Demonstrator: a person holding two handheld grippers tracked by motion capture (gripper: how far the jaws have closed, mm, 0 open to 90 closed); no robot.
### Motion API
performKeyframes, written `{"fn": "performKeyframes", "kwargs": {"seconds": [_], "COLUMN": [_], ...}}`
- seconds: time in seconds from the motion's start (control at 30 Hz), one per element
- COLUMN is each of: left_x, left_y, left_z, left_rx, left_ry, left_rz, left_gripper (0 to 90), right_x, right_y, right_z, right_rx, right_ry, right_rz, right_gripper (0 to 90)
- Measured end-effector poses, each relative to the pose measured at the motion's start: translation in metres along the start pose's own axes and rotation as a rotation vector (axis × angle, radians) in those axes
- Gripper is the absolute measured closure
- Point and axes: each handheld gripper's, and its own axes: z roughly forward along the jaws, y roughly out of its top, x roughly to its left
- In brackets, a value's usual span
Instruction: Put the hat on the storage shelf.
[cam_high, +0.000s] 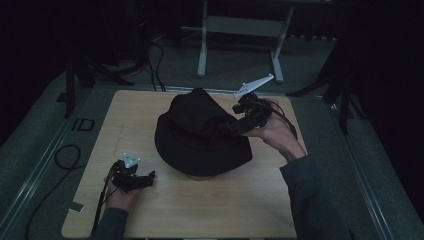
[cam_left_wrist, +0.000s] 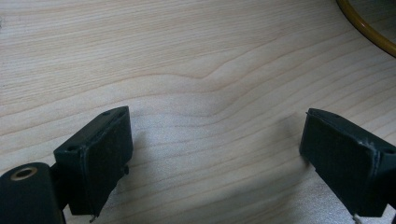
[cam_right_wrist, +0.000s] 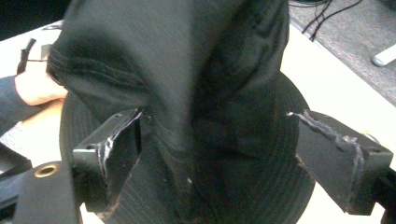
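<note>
A black bucket hat (cam_high: 197, 135) sits crown-up in the middle of the wooden table (cam_high: 250, 200). My right gripper (cam_high: 235, 127) is at the hat's right side, level with the crown. In the right gripper view its jaws stand wide apart, open (cam_right_wrist: 215, 154), with a fold of the hat's crown (cam_right_wrist: 196, 93) between them. The left jaw touches the cloth and the right one is clear of it. My left gripper (cam_high: 145, 179) rests low over the table at the front left, open (cam_left_wrist: 215, 154), with bare wood between its jaws. A yellow curved rim (cam_left_wrist: 369, 28) shows beyond it.
The person's left hand (cam_right_wrist: 37, 86) shows beyond the hat's brim. Behind the table stands a grey metal frame (cam_high: 202, 50). Dark stands rise at the left (cam_high: 70, 85) and right (cam_high: 345, 100). A black cable loops on the floor (cam_high: 65, 155) left of the table.
</note>
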Motion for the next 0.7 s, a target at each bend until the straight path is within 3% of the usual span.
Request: {"fn": "performKeyframes", "kwargs": {"seconds": [0.7], "left_x": [-0.001], "left_y": [0.000], "left_z": [0.001], "left_rx": [-0.001], "left_ry": [-0.002], "left_rz": [0.001], "left_gripper": [9.8], "right_x": [-0.012], "right_y": [-0.028], "right_z": [-0.001], "right_rx": [-0.001], "right_ry": [-0.002], "right_rz": [0.061], "right_gripper": [14.8]}}
